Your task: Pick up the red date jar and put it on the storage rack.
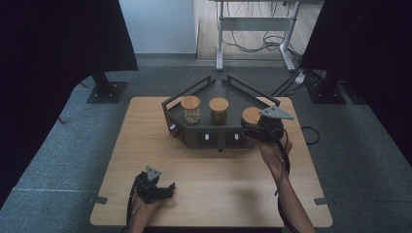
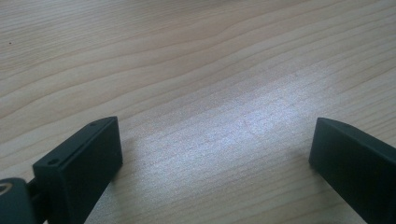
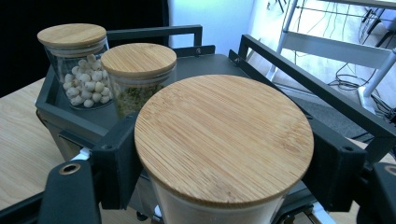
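The wooden desk (image 1: pixel 209 165) carried a dark angular tray (image 1: pixel 194 133) at its far side. Three glass jars with bamboo lids stood in it — one of pale round pieces (image 3: pixel 84 86), a middle jar of greenish contents (image 3: pixel 135 91), and the nearest jar (image 3: pixel 224 140) at the tray's right end. The right tongs (image 1: pixel 257 127) were clenched on that jar just below its lid. The left tongs (image 2: pixel 215 154) lay released near the desk's front edge — bare wood between the jaws.

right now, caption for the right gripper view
Right gripper shut on a lidded jar at the rack, two more jars behind.
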A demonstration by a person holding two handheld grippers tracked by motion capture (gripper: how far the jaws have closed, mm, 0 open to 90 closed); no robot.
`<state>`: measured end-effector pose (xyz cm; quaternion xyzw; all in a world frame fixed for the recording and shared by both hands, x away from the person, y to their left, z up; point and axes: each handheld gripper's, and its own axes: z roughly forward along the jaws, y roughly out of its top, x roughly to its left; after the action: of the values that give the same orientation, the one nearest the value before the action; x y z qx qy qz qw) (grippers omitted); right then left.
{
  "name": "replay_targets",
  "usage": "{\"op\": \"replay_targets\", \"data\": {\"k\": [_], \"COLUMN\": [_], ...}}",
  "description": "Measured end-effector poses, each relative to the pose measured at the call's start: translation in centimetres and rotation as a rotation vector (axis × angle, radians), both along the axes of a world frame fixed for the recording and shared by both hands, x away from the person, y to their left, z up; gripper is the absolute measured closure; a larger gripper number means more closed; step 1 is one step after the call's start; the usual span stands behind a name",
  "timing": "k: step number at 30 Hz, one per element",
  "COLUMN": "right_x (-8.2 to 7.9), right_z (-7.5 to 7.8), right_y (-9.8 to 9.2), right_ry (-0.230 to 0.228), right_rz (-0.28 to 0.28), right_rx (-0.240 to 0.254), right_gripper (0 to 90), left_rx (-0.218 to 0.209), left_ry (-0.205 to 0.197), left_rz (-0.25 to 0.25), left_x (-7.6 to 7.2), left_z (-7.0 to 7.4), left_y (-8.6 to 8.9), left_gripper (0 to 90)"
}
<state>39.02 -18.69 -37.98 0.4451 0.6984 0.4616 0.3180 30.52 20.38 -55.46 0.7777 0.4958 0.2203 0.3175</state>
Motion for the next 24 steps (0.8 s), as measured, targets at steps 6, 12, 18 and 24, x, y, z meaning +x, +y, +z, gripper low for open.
{"op": "replay_targets", "data": {"k": [6, 12, 18, 24], "right_x": [0.8, 1.6, 2.3, 3.1], "right_z": [0.1, 0.1, 0.2, 0.2], "right_y": [0.1, 0.0, 0.0, 0.1], "right_ry": [0.004, 0.009, 0.01, 0.009], "right_rz": [-0.006, -0.015, -0.017, -0.026], "right_rx": [-0.012, -0.009, -0.003, -0.01], "right_gripper": [23.5, 23.5, 23.4, 23.4], "left_rx": [0.0, 0.0, 0.0, 0.0], "left_ry": [-0.001, -0.001, 0.0, -0.001], "left_rz": [0.0, 0.0, 0.0, 0.0], "left_x": [0.0, 0.0, 0.0, 0.0], "left_z": [0.0, 0.0, 0.0, 0.0], "left_y": [0.0, 0.0, 0.0, 0.0], "left_gripper": [2.2, 2.2, 2.2, 2.2]}}
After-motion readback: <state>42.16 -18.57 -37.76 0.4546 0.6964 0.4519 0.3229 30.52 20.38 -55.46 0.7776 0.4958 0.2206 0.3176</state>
